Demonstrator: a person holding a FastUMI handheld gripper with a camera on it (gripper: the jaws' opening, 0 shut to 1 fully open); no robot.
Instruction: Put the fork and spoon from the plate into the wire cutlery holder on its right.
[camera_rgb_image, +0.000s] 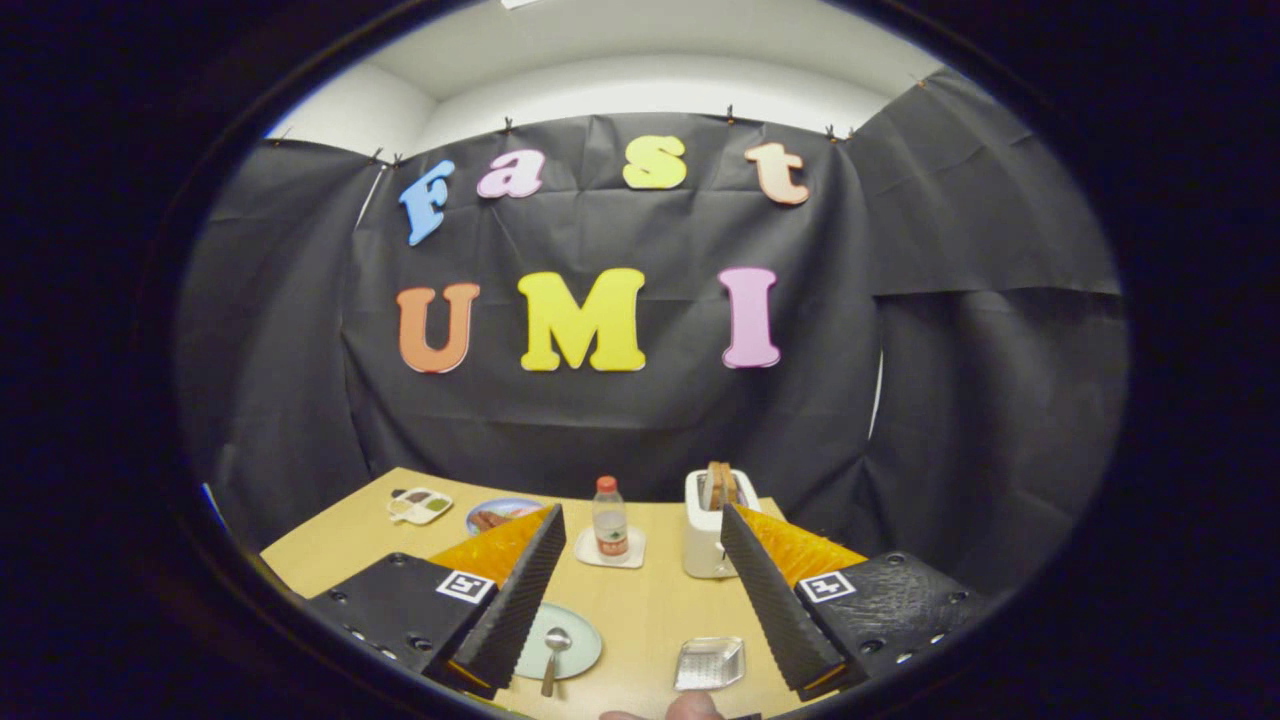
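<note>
The tongs (640, 525) are held wide open above the desk (650, 610), with nothing gripped between the two fingers, whose tips are seen well apart in the lower middle of the frame. Low in the frame, just inside the left finger, a pale green plate (575, 640) is seen, partly covered by that finger. A spoon (553, 655) lies on the plate with its bowl toward the far side and its handle reaching past the plate's near rim onto the desk. A fork cannot be made out (it may be hidden by the finger). To the right of the plate, close to the right finger's inner edge, a small silvery wire cutlery holder (709, 663) sits on the desk, seen from above. Plate and holder are apart, with bare wood between them, and both lie below and nearer than the fingertips.

Further back, between the fingertips, a small bottle with a red cap (609, 525) stands upright on a white coaster (610, 550). Just beside the right fingertip a white toaster (708, 530) is seen with bread (721, 484) standing in its slots. Towards the left, beyond the left finger, a blue plate with food (497, 514) and a white divided dish (420, 505) are placed. At the very bottom edge, part of a person's finger (690, 708) is visible.
</note>
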